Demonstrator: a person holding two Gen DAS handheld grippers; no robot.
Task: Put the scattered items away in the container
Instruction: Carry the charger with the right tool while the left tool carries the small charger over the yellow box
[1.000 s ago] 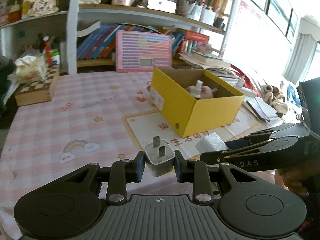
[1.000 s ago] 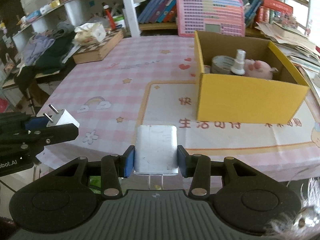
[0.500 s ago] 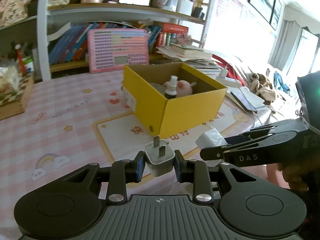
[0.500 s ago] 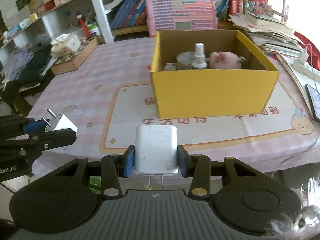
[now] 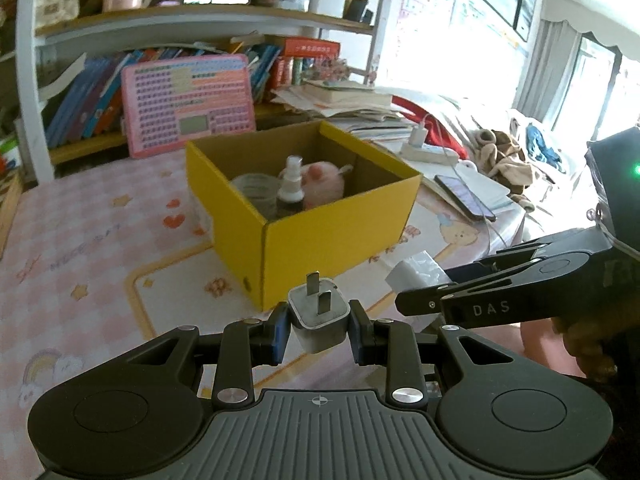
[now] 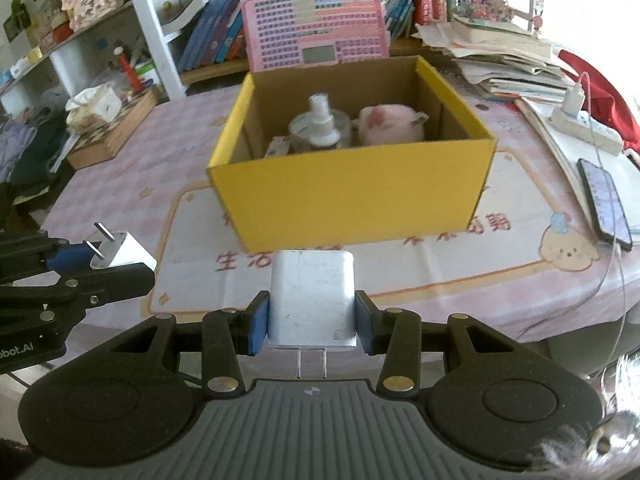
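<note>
Just in front of the yellow box (image 6: 352,196), we hold two white plugs up off the pink surface (image 6: 420,276). Our left gripper (image 5: 319,330) is clamped on the small plug (image 5: 320,314), prongs pointing up toward the box. Our right gripper (image 6: 312,326) is clamped on the big plug (image 6: 312,300), prongs pointing back at us. Inside the box we see a spray bottle (image 6: 321,122), a roll of tape (image 6: 304,136) and a pink soft toy (image 6: 390,124). Behind the box leans a pink keyboard toy (image 6: 316,36). To the right of the box lies a phone (image 6: 606,200).
</note>
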